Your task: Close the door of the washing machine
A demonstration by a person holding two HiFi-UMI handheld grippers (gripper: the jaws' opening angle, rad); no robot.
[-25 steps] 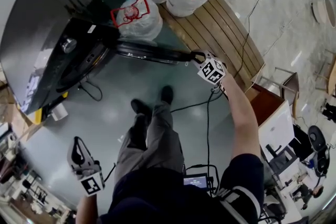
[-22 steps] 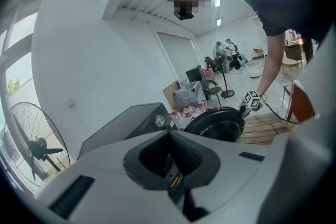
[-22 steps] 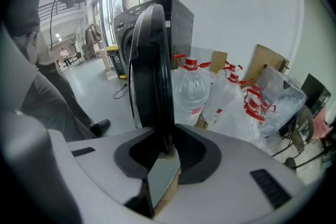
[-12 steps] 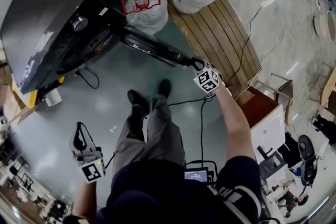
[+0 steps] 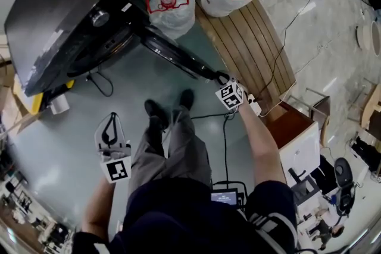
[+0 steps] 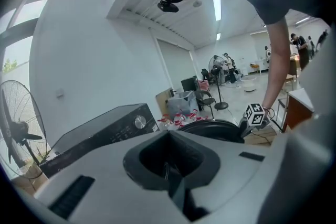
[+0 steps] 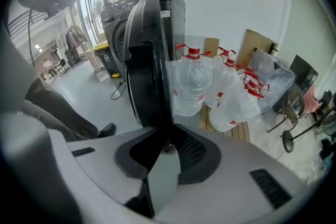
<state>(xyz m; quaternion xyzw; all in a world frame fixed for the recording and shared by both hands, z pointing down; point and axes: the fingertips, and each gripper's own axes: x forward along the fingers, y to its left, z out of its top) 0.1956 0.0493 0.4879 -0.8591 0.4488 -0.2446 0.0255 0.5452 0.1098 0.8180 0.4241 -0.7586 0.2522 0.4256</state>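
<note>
The black washing machine stands at the upper left of the head view, and its round door swings out toward me. My right gripper is shut on the door's free edge. In the right gripper view that dark door runs straight down into the jaws of the right gripper. My left gripper hangs over the floor at the lower left, shut and holding nothing, well away from the machine. The left gripper view has the left gripper, with the machine and the door beyond it.
Plastic bags of water bottles sit by the machine on a wooden platform. A cable trails on the floor beside the person's legs. A cabinet stands at the right. A floor fan is left of the machine.
My right gripper has moved with the door's edge, and the door has swung a little toward the machine. My left gripper has shifted up and right in the head view.
</note>
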